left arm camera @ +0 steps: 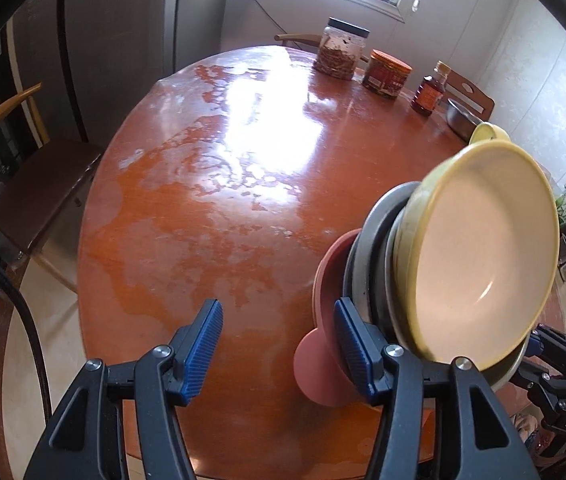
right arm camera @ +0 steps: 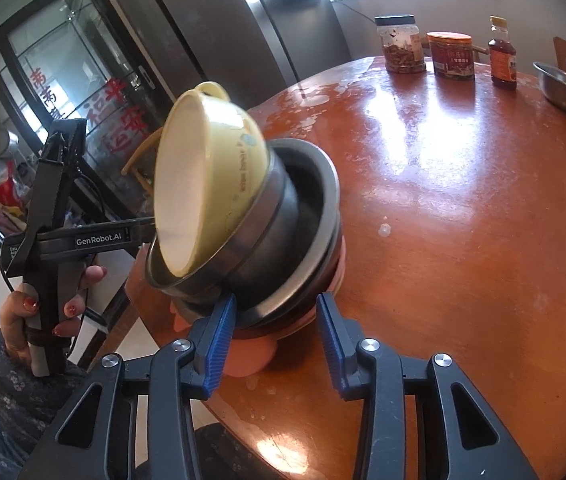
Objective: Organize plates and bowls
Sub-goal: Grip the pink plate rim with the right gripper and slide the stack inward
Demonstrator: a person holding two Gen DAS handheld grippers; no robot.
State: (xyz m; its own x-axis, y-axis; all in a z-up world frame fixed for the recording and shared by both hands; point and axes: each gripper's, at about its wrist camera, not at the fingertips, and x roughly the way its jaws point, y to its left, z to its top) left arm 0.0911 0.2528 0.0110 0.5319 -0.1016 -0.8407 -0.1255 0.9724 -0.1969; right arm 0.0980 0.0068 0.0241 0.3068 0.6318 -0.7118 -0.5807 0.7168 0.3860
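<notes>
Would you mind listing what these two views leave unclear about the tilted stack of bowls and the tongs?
- Left wrist view: the pink dish under the stack is mostly hidden by the left tongs and the steel bowls.
- Right wrist view: whether the right tongs actually press the steel rim; the stack covers the contact.
- Right wrist view: the small print on the yellow bowl is too small to read.

The pink dish (left arm camera: 325,364) at the bottom of the tilted stack is mostly hidden behind the steel bowls (right arm camera: 283,216). At the table's far right, the steel basin (right arm camera: 563,86) runs off the frame. The label on the sauce bottle (right arm camera: 503,54) is too small to read.
</notes>
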